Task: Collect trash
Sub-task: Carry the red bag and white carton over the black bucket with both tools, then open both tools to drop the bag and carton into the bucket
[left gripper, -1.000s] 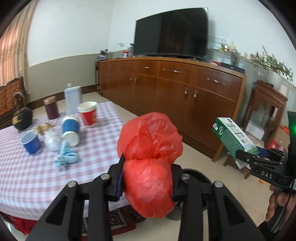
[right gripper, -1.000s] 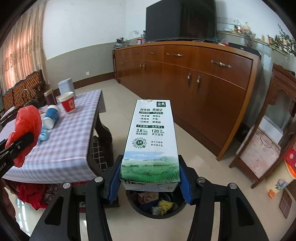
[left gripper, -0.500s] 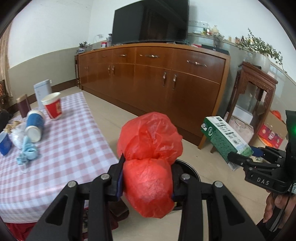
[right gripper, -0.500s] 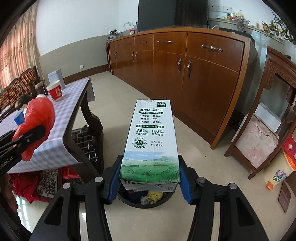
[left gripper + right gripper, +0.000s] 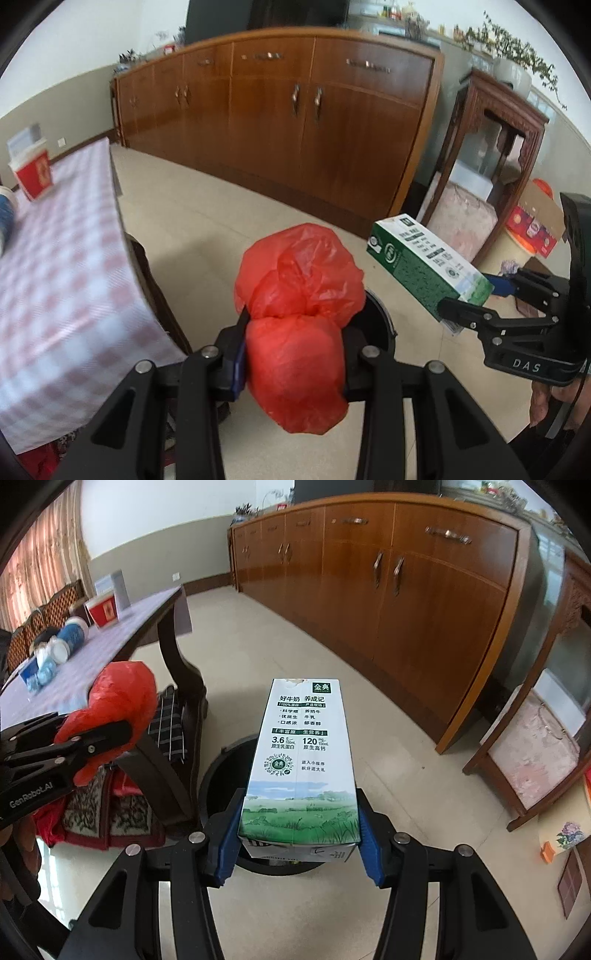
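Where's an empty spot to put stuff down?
Free: the tiled floor between the table and the long wooden cabinet, and the checked cloth's near part. Crowded: the table's far end with its cups, and under the table, where cloth is piled beside the black bin.

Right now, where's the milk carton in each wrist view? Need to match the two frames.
Left wrist: the milk carton is right of centre, tilted, held in the right gripper.
Right wrist: the milk carton fills the centre, clamped between the blue pads, above the black trash bin.
Shared landmark: the wooden sideboard along the far wall.
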A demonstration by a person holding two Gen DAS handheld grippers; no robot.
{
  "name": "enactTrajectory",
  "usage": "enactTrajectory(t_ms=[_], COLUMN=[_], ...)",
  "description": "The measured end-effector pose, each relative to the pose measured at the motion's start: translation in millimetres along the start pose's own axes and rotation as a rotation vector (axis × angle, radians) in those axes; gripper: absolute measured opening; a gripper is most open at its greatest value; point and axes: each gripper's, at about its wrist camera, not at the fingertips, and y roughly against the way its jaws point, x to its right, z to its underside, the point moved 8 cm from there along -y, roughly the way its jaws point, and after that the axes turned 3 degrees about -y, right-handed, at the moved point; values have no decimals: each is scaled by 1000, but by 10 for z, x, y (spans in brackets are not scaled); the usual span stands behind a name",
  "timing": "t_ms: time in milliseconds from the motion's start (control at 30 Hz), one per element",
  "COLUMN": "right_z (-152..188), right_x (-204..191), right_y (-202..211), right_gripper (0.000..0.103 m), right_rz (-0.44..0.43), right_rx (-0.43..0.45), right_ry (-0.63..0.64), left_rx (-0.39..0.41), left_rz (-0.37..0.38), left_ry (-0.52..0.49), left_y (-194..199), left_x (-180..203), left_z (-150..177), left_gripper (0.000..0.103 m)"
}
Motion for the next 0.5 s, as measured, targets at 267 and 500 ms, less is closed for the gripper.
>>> enactTrajectory(t_ms=[267,500], right_z=[161,297], right_x=[-38,317], right_y=[-627,-1009], right_gripper=[57,101], right_rz=[-68,37], right_rx=[-109,-176], right_ry=[68,43], left_rx=[-114,-157], left_rz=[86,-30], left_ry=[-10,9], left_y=[-579,-792], left_x=[170,100], left_z=[157,324], left_gripper=[42,101])
